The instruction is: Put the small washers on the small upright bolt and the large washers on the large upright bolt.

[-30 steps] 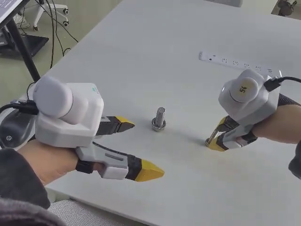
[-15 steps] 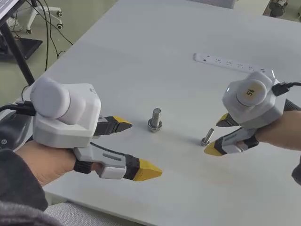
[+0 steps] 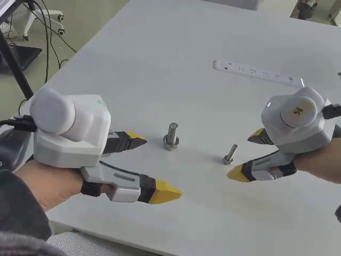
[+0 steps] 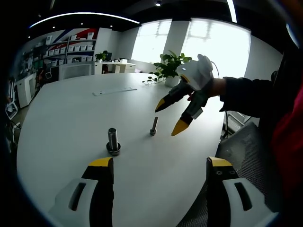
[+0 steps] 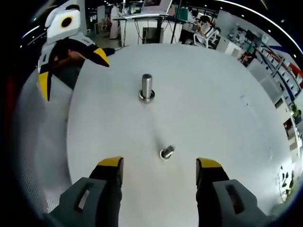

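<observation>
Head view: left tongs [image 3: 157, 166] hovered over the near edge of the table [image 3: 160, 64], jaws spread wide with nothing between them. Right tongs [image 3: 244, 154] were also wide open and empty. Their yellow tips were just beside the small bolt [image 3: 230, 154], on its right, not touching it.

Small bolt stood head-down on the bare table, shank leaning slightly in this view. Could not tell whether any washers sat on it.

Large bolt [image 3: 171, 136] stood upright to the left of the small bolt, between the two tongs. A washer ring [image 3: 170, 143] sat around its base; count not readable.

Power strip [image 3: 258, 73] lay flat, well behind both bolts.

Left gripper view: both bolts were ahead of the open jaws, the large bolt nearer and the small bolt beyond it. Right tongs were seen past the small bolt, raised off the surface, jaws apart.

Right gripper view: small bolt sat just ahead, in line with the gap between the open jaws. Large bolt was farther on. Left tongs were at upper left, open.
</observation>
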The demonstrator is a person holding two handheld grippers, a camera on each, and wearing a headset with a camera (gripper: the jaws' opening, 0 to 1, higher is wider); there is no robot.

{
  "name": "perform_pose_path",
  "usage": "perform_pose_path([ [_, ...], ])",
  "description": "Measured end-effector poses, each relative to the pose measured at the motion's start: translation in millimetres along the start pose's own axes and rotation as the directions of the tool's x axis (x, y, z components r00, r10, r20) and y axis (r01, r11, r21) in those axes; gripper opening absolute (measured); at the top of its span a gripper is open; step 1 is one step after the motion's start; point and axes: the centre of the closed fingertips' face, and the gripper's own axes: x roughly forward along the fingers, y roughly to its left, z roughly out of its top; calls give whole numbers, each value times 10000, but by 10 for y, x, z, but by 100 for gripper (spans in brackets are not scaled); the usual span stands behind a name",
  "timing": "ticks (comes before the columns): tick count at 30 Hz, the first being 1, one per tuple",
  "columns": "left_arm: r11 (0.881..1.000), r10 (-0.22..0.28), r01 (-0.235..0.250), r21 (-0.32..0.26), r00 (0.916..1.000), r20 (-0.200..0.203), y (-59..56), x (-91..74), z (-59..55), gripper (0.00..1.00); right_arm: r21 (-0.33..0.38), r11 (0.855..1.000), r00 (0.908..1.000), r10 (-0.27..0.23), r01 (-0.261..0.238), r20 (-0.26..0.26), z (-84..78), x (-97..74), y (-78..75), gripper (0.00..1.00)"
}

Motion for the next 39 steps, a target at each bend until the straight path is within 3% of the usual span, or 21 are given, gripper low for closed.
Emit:
perform_pose_path([
  [13, 10000, 70, -71, 19, 10000, 51, 4, -39, -5, 80, 885, 9954, 9910, -486, 377, 1250, 64, -264, 120, 67],
  [23, 9998, 176, -177, 50, 9998, 120, 24, -97, 5, 80, 1399, 9882, 9797, -881, 631, 1803, 22, -446, 236, 68],
  [29, 9997, 221, -221, 37, 9997, 112, 36, -122, -10, 80, 1909, 9782, 9669, -1239, 813, 2229, -7, -545, 251, 68],
  [38, 9996, 284, -284, 11, 9995, 122, 52, -170, -18, 80, 2130, 9722, 9512, -1536, 971, 2675, 30, -681, 454, 71],
  [39, 9996, 299, -300, 6, 9995, 125, 56, -176, -19, 80, 2222, 9702, 9462, -1586, 964, 2819, 43, -694, 477, 72],
])
